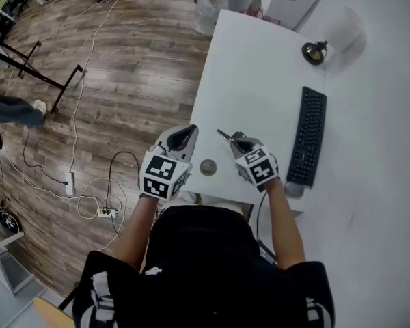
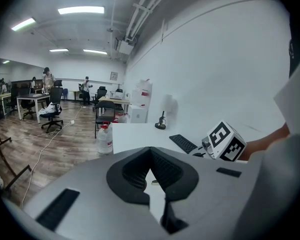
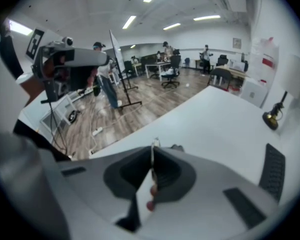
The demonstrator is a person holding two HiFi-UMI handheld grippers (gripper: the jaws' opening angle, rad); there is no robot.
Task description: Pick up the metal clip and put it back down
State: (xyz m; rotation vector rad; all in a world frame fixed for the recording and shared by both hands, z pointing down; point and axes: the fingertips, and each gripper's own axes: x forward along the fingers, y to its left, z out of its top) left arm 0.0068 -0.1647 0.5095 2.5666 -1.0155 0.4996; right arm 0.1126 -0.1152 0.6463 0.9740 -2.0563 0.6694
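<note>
Spanning the head view, the white rectangular table (image 1: 260,67) bears a black computer keyboard (image 1: 309,137) at three o'clock of the grey right gripper (image 1: 223,135), whose jaws pinch the thin metal clip (image 3: 153,151). At its nine o'clock, the grey left gripper (image 1: 190,130) has its jaws together, empty.

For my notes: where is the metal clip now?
Head view, centre: the metal clip is pinched in the right gripper, above the white table, left of the keyboard.
</note>
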